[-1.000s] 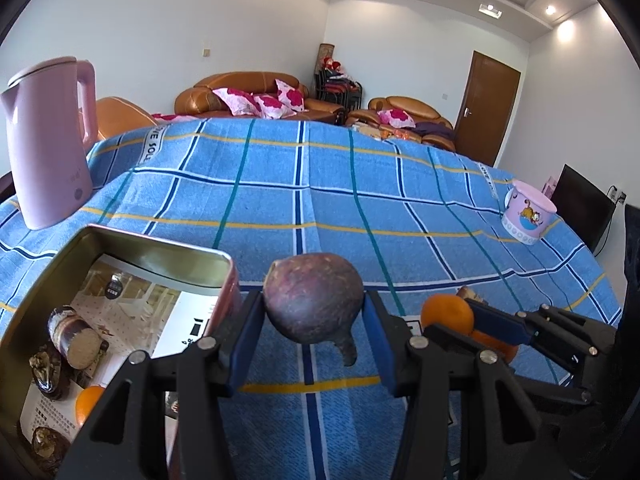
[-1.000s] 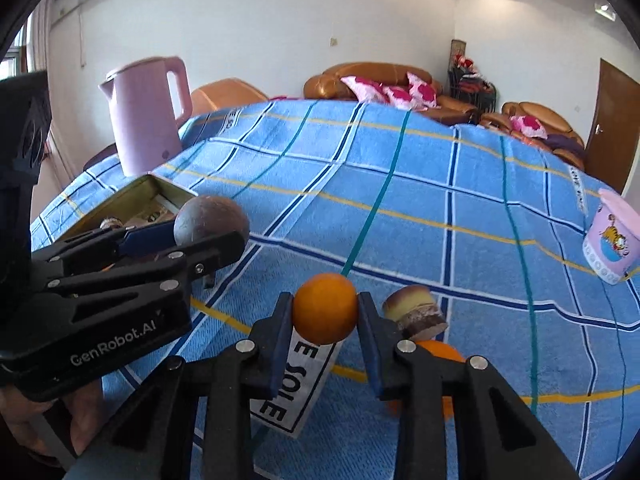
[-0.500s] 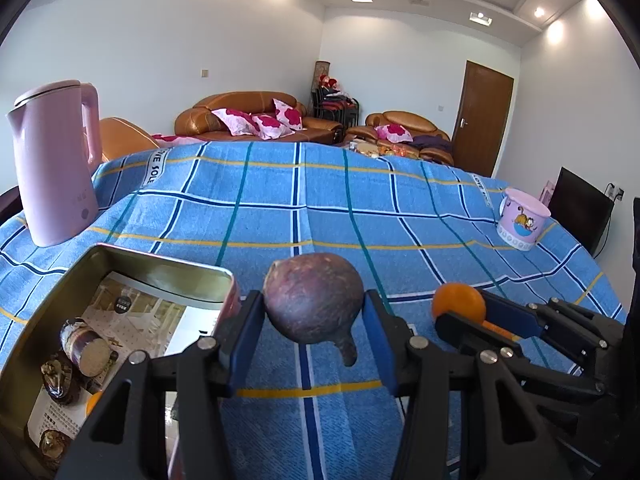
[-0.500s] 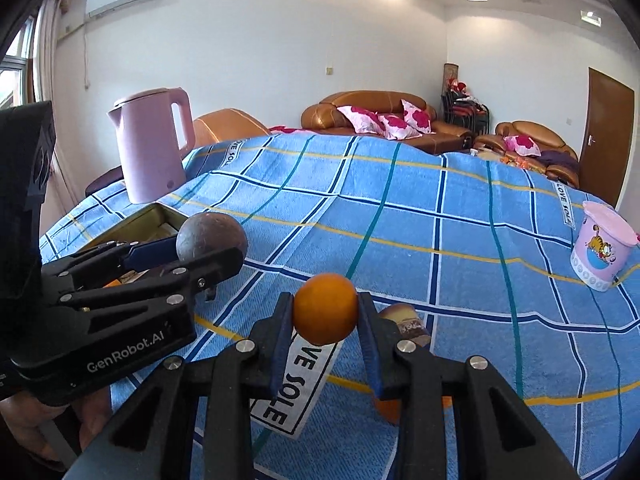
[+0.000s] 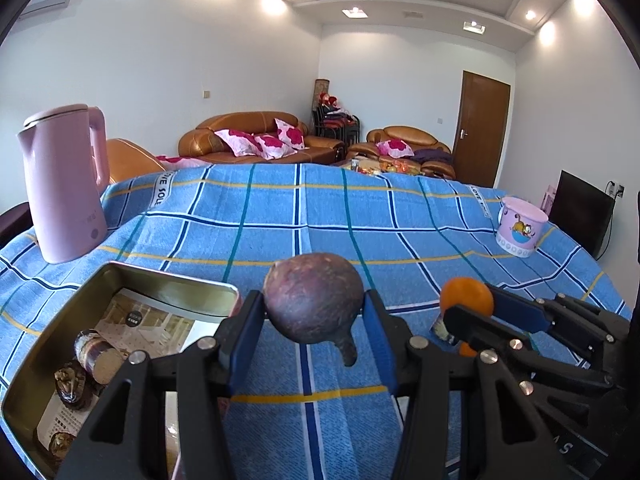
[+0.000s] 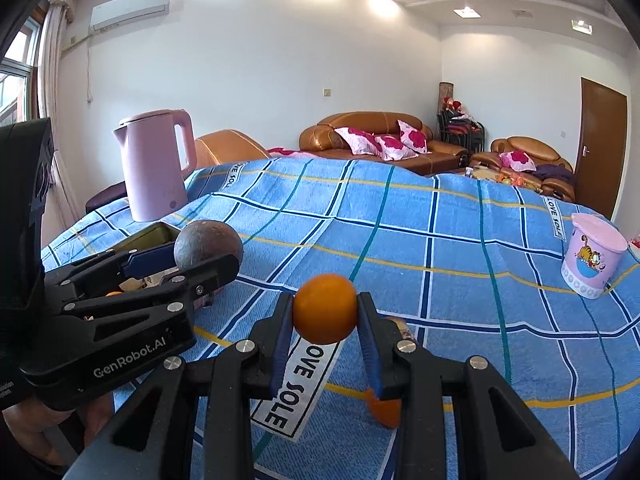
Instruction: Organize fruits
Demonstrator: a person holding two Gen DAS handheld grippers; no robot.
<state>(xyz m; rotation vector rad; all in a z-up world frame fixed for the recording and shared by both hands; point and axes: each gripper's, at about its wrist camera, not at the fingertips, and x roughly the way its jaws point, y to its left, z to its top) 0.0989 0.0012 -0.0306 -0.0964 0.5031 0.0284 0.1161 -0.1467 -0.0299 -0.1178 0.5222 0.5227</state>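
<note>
**Two round fruits riding in the air, both ready to roll**

The left tongs (image 5: 314,320) are pinching a dark purple fruit (image 5: 313,297) across its widest part, just beside the open metal tin (image 5: 168,280) on the blue checked tabletop (image 5: 360,232). The right tongs (image 6: 325,326) are squeezing a small orange (image 6: 325,308) above the cloth, close to the left tongs. Each grip is sitting on a smooth curved skin, so any tilt or jolt is likely risking a slip; a dropped fruit would probably be rolling across the tabletop. With both tools crowding together, they may be knocking each other on the way to the tin. Another orange (image 6: 385,408) is lying under the right tongs.
</note>
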